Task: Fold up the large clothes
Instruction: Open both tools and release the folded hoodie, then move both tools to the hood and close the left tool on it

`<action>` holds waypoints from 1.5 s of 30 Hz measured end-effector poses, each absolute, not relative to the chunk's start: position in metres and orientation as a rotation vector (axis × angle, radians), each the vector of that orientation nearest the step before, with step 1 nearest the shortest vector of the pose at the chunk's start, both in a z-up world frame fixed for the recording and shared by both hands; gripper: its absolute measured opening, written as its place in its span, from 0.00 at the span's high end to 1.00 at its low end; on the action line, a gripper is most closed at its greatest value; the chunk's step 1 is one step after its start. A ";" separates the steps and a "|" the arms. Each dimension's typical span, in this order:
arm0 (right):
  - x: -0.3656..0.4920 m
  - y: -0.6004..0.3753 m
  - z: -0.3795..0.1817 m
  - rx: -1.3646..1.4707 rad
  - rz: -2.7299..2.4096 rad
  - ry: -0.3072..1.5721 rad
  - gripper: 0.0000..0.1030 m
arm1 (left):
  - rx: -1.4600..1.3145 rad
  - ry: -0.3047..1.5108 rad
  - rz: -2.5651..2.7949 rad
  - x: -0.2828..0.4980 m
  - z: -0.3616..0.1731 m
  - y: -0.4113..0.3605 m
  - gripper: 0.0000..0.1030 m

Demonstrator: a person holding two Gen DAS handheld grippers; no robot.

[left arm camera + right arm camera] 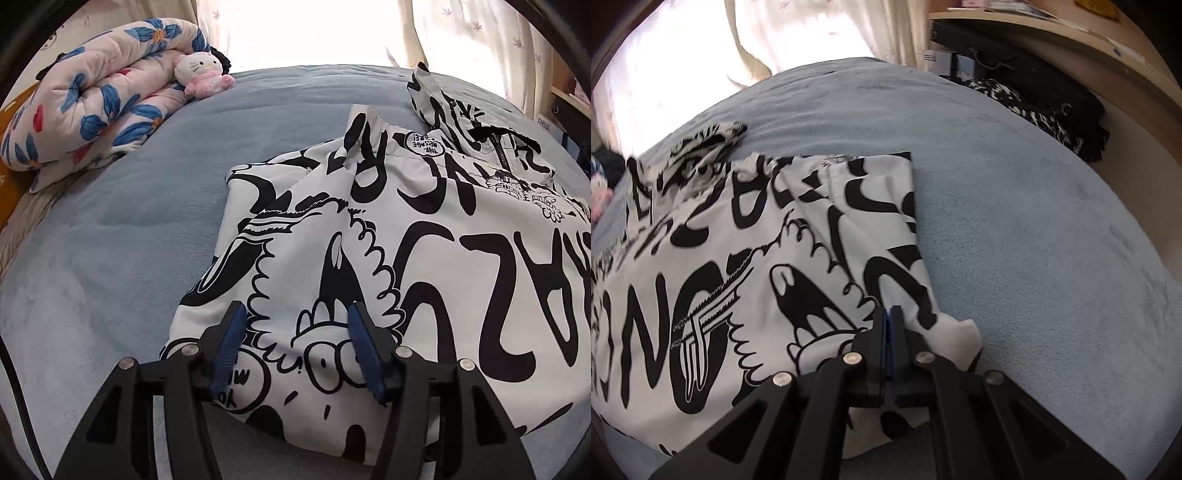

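Left gripper [295, 317] jaws apart above jacket [388, 240], pressing nothing, apparently released to leave the sleeve folded inward. Right gripper [891, 314] pinched shut at jacket's five o'clock corner, seemingly anchoring it on blue bed [129, 221].

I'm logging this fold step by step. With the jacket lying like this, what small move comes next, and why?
Probably open the right gripper: it is shut on the jacket, whose sides already lie folded in on the bed, and the left gripper stands open above the cloth.
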State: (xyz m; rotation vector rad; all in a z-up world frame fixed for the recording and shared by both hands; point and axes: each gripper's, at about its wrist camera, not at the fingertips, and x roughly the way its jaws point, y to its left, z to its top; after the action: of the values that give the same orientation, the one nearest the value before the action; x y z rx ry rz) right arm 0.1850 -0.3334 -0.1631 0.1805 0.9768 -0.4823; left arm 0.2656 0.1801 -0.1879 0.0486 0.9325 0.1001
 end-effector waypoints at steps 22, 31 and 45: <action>0.180 -0.256 -0.079 0.103 -0.313 1.033 0.77 | 0.154 0.856 -0.059 0.242 -0.060 0.142 0.43; 0.225 -0.227 0.025 -0.032 -0.222 0.911 0.73 | 0.244 0.792 -0.088 0.300 0.025 0.125 0.39; 0.399 -0.224 0.112 -0.015 -0.199 0.784 0.54 | 0.188 0.803 -0.091 0.494 0.099 0.073 0.30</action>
State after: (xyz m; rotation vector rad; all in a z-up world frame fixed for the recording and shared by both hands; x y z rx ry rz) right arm 0.3990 -0.2236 0.1118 -0.0146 0.7835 -0.1991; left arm 0.4943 0.0730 0.0991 0.1880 0.8026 -0.0912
